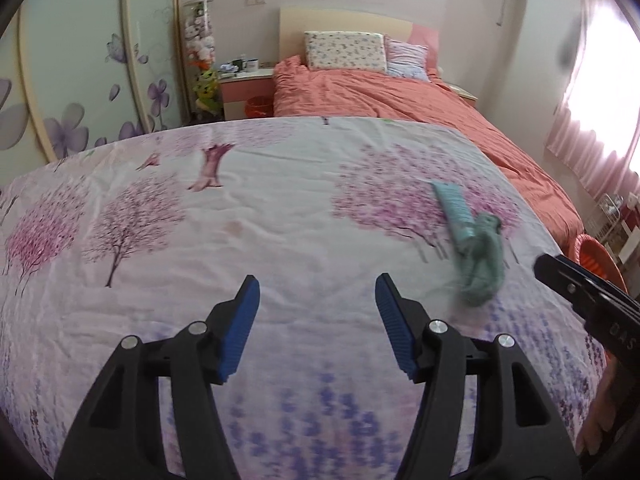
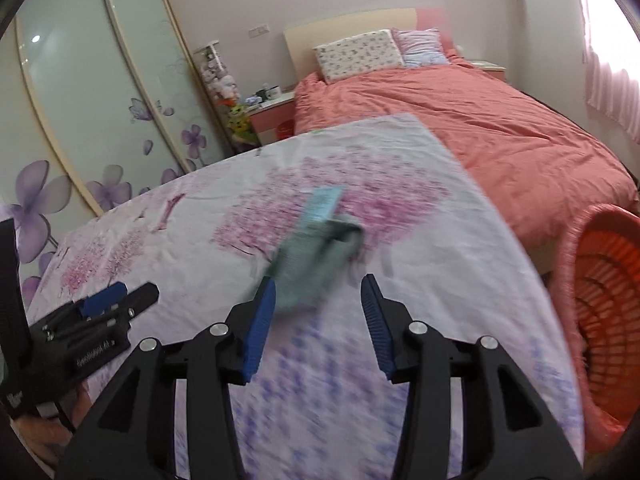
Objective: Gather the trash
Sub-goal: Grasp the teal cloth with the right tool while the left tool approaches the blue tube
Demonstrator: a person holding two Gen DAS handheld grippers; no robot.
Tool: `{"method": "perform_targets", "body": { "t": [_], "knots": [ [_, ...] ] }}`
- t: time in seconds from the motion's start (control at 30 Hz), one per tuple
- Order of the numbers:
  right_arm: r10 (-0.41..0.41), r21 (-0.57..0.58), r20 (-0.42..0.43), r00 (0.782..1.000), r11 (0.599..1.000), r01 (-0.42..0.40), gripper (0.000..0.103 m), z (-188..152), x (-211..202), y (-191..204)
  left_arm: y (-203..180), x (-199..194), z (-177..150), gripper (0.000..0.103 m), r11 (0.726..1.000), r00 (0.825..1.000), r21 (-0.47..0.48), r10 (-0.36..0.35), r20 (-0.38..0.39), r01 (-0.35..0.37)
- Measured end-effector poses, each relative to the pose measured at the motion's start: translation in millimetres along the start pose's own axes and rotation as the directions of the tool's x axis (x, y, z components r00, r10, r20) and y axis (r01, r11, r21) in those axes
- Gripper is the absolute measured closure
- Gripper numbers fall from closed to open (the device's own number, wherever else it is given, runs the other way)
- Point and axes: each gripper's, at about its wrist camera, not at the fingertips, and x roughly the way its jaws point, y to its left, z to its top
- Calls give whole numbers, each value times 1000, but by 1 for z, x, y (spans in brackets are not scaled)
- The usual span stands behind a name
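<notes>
A teal tube (image 1: 452,209) and a crumpled green cloth-like piece (image 1: 482,266) lie together on the floral sheet (image 1: 240,216), right of centre. They also show in the right wrist view, the tube (image 2: 322,208) and the green piece (image 2: 308,264) blurred. My left gripper (image 1: 316,308) is open and empty above the sheet, left of them. My right gripper (image 2: 318,304) is open, just short of the green piece. An orange basket (image 2: 604,320) stands at the right beside the bed.
A coral duvet (image 1: 380,96) and two pillows (image 1: 346,51) cover the far bed. A nightstand (image 1: 244,92) with cups stands at the back left, beside a wardrobe (image 1: 80,80) with flower decals. A bright curtained window (image 1: 600,100) is on the right.
</notes>
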Motion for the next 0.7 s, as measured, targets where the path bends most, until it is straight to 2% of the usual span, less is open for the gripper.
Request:
{"method": "perform_targets", "body": {
  "t": [0.17,0.37,0.4,0.43,0.47,0.53,0.6,0.7],
  "knots": [
    [-23,-3,-29,999,1000,23,58,6,28,21,14,6,2,43,1000,1000,-24,-1,-3,1],
    [-79,-18,-73,994,997,77,58,1,45,23,17,11,1,43,999,1000,-37,-6,-13,6],
    [-84,-23,-79,993,996,83,62,0,46,22,17,12,1,43,999,1000,-38,-8,-14,7],
    [-87,-26,-83,993,996,85,70,-2,46,21,17,12,1,43,999,1000,-39,-9,-16,8],
    [-91,-27,-88,992,996,89,72,-4,46,19,16,13,1,43,999,1000,-38,-11,-18,10],
    [-93,-25,-87,992,996,91,83,-6,42,14,12,14,1,43,999,1000,-34,-14,-21,13],
    [-91,-15,-85,992,996,90,90,-7,39,8,7,15,2,43,999,1000,-29,-17,-22,16],
    [-93,-7,-78,993,996,93,95,-8,34,0,-1,16,2,43,999,999,-25,-27,-24,27]
  ]
}}
